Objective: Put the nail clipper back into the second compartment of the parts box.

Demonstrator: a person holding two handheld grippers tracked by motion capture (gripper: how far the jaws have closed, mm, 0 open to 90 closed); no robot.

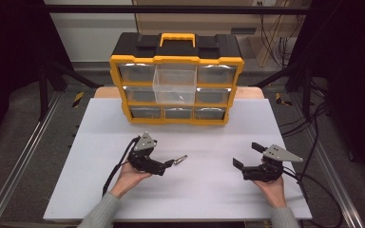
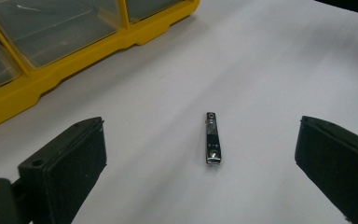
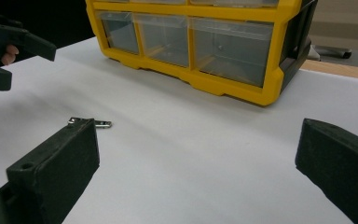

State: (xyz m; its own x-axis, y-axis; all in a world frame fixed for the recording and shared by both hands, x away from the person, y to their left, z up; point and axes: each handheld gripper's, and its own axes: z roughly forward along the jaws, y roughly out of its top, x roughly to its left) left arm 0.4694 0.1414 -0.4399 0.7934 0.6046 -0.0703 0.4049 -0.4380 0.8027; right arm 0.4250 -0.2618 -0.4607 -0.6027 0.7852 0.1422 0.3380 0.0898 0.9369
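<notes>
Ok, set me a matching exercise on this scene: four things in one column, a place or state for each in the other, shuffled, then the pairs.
Things:
1. nail clipper
2. middle top drawer
3. left gripper
4. right gripper

Places or states:
A. pulled out of the yellow organizer, clear and looking empty
B. open, near the right side of the white board, aimed at the organizer
C. lying flat on the board, gripped by nothing
D. open, aimed at the small metal piece just ahead of it

Pairs: 1-C, 2-A, 3-D, 4-B
</notes>
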